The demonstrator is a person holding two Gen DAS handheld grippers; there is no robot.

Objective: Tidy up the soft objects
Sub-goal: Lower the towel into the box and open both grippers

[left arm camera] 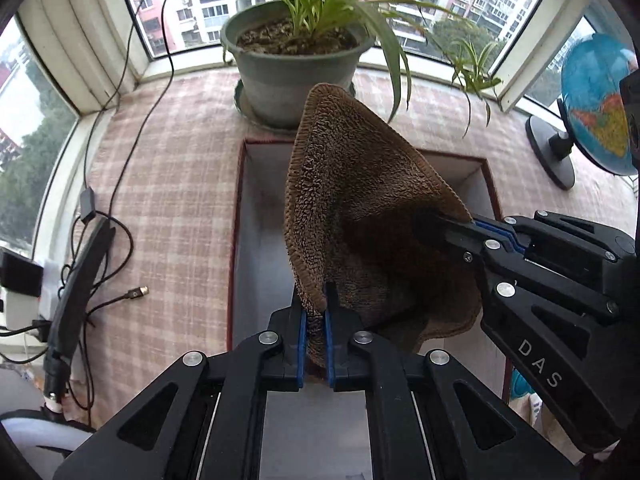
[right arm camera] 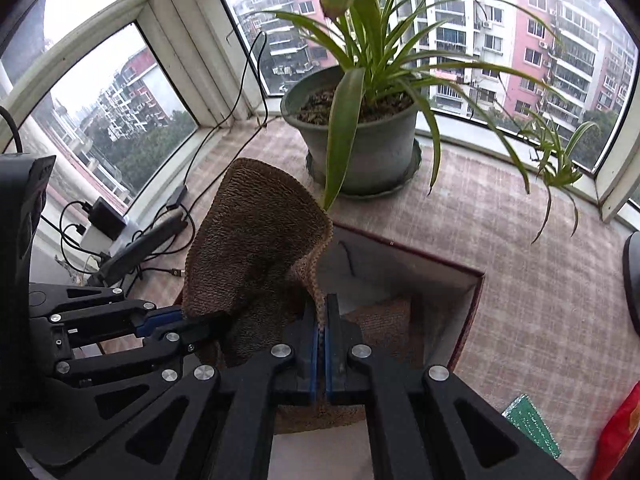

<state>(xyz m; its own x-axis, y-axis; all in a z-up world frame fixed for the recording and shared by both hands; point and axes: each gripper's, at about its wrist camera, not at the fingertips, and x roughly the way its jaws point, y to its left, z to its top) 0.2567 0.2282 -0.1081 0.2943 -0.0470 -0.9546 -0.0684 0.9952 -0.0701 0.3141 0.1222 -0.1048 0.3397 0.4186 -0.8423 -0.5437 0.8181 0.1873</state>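
A brown fluffy cloth [left arm camera: 352, 208] is held up between both grippers above an open box [left arm camera: 256, 184] with a dark red rim and pale inside. My left gripper [left arm camera: 315, 300] is shut on the cloth's lower edge. My right gripper [left arm camera: 432, 226] comes in from the right and is shut on the cloth's other side. In the right wrist view the cloth [right arm camera: 256, 240] stands folded upward, pinched in my right gripper [right arm camera: 321, 312], with my left gripper [right arm camera: 208, 326] gripping it from the left. Another brown cloth [right arm camera: 384, 320] lies inside the box [right arm camera: 468, 308].
A potted spider plant [left arm camera: 296, 60] stands behind the box on a checked tablecloth [left arm camera: 176, 168]. Cables and a charger [left arm camera: 88, 240] lie at the left by the window. A globe [left arm camera: 596, 100] stands at the right. A green item [right arm camera: 532, 424] and a red item [right arm camera: 620, 436] lie at the lower right.
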